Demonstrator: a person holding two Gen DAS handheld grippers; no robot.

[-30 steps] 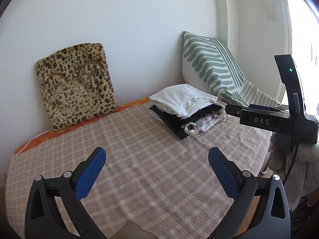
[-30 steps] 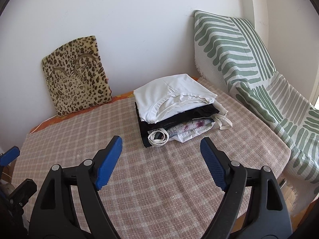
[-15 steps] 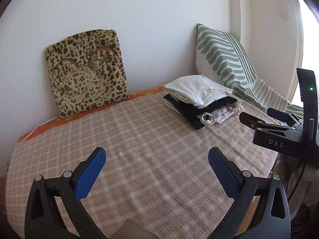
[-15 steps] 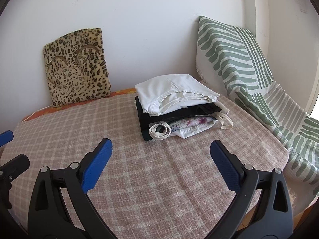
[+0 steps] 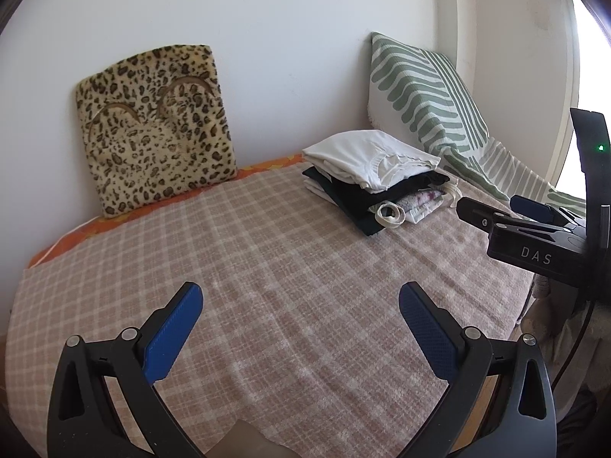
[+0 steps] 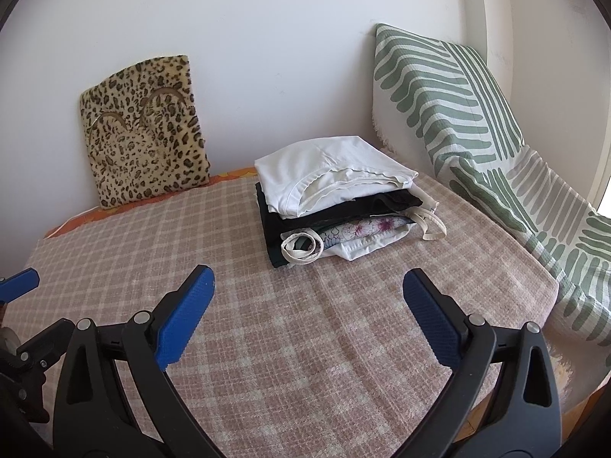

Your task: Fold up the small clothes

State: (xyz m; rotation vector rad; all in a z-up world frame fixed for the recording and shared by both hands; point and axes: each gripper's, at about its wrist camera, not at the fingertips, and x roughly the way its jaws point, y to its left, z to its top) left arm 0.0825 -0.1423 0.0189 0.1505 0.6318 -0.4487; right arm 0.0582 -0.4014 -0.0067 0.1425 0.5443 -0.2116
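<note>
Folded clothes stack [image 6: 336, 206], white top [image 5: 366, 158], on checked blanket [image 6: 286, 343].

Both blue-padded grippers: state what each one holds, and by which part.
Nothing is held. The left gripper and the right gripper both stand open over the pink checked blanket, apart from the stack of folded clothes.

Plain white wall [image 5: 267, 19] across the back, from nine to one o'clock. Bed under a pink-and-cream checked blanket [image 5: 286, 267], orange sheet [image 5: 263, 164] showing along its far edge. Leopard-print cushion [image 5: 152, 129] propped upright against the wall at ten o'clock. Green-and-white striped throw [image 6: 458, 114] draped down at two o'clock. Bright daylight from a window [image 5: 588, 76] at three o'clock.
</note>
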